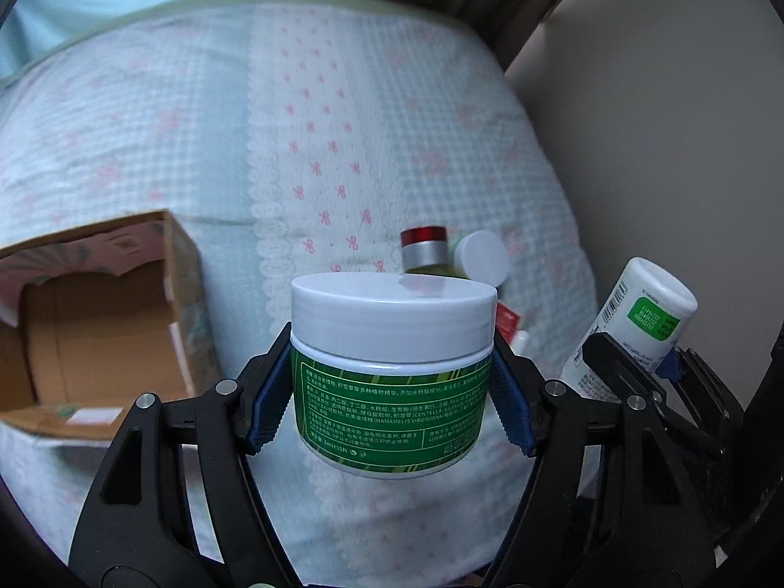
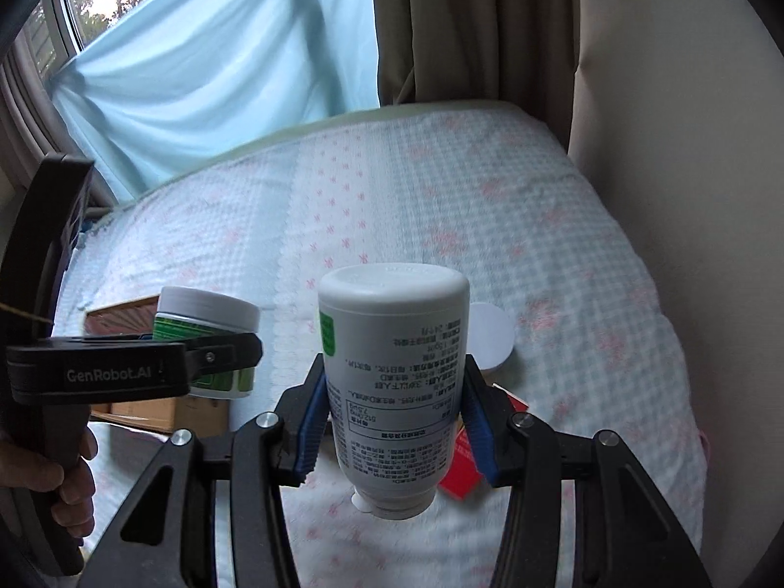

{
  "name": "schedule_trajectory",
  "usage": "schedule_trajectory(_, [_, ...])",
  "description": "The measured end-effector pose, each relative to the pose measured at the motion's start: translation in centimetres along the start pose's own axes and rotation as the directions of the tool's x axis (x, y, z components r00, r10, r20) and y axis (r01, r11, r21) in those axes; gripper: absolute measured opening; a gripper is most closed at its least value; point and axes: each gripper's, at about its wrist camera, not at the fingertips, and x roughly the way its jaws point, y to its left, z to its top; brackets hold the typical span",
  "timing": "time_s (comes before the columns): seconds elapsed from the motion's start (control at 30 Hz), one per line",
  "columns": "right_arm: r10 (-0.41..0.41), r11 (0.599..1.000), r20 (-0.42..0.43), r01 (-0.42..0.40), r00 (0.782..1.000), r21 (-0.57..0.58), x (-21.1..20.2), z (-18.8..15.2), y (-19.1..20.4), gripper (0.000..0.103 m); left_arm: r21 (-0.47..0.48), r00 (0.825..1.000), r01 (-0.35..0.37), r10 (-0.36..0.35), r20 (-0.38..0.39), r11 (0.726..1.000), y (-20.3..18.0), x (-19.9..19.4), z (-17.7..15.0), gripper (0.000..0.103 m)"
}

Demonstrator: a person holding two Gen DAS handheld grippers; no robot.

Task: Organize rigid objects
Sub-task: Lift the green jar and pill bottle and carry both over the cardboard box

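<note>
Gripping a green-labelled jar (image 1: 392, 377) with a white lid, the left gripper (image 1: 389, 392) has both blue pads (image 1: 264, 402) pressed against the jar's sides, and the jar is held upright, clear of the bedspread (image 1: 196, 137). An open cardboard box (image 1: 98, 333) sits on the bedspread to the left of the jar, its flaps raised and its visible interior bare cardboard. Beyond the jar, on the far side, stands a small bottle with a red and silver cap (image 1: 424, 247), with a white round lid (image 1: 482, 255) just to its right; whether the two touch cannot be told. A red packet (image 1: 507, 321) shows partly behind the jar's right edge.

The right gripper (image 2: 392, 421) is clamped on a white bottle (image 2: 392, 382), held inverted with its base up and its cap end down, lifted off the bedspread. Printed text on its label reads upside down. In the right wrist view the jar in the left gripper appears to the left, above the box. A hand (image 2: 73, 480) grasps the left gripper's handle at the near left edge.
</note>
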Motion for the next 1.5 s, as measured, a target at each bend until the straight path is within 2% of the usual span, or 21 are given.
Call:
schedule_trajectory(0.2, [0.030, 0.999, 0.021, -0.030, 0.999, -0.034, -7.4, 2.4, 3.2, 0.046, -0.035, 0.993, -0.003, 0.007, 0.116, 0.999, 1.1, -9.3, -1.7, 0.068])
schedule_trajectory(0.4, [0.063, 0.993, 0.039, -0.059, 0.997, -0.102, -11.9, 3.2, 8.3, 0.046, -0.072, 0.979, -0.020, 0.035, 0.201, 0.997, 5.3, -16.7, -3.7, 0.068])
schedule_trajectory(0.57, [0.096, 0.989, 0.045, -0.090, 0.994, -0.118, -13.6, 3.2, 13.8, 0.046, -0.088, 0.969, -0.029, 0.050, 0.242, 0.996, 10.9, -21.0, -5.0, 0.068])
schedule_trajectory(0.73, [0.105, 0.989, 0.043, -0.100, 0.994, -0.111, -13.2, 2.7, 20.5, 0.046, -0.064, 0.971, -0.057, 0.070, 0.230, 0.996, 17.3, -23.8, -5.3, 0.068])
schedule_trajectory(0.9, [0.129, 0.992, 0.011, -0.129, 0.992, 0.002, -10.6, 2.4, 26.1, 0.046, -0.020, 0.973, -0.109, 0.111, 0.201, 0.994, 23.2, -24.0, -4.8, 0.068])
schedule_trajectory(1.1, [0.161, 0.982, -0.058, -0.154, 0.985, 0.112, -6.3, 2.3, 31.1, 0.046, 0.015, 0.979, -0.153, 0.149, 0.137, 0.988, 28.1, -21.2, -3.2, 0.068])
schedule_trajectory(1.27, [0.162, 0.978, -0.144, -0.139, 0.976, 0.154, -1.1, 2.5, 32.9, 0.046, 0.035, 0.981, -0.186, 0.183, 0.064, 0.982, 30.7, -16.5, -1.6, 0.068])
schedule_trajectory(1.4, [0.167, 0.973, -0.238, -0.121, 0.957, 0.197, 4.2, 2.8, 32.8, 0.046, 0.056, 0.978, -0.208, 0.208, -0.005, 0.977, 32.3, -12.4, -0.6, 0.068])
schedule_trajectory(1.5, [0.164, 0.967, -0.307, -0.091, 0.937, 0.239, 8.4, 2.5, 32.2, 0.046, 0.087, 0.969, -0.235, 0.240, -0.051, 0.968, 33.0, -9.2, 0.1, 0.068])
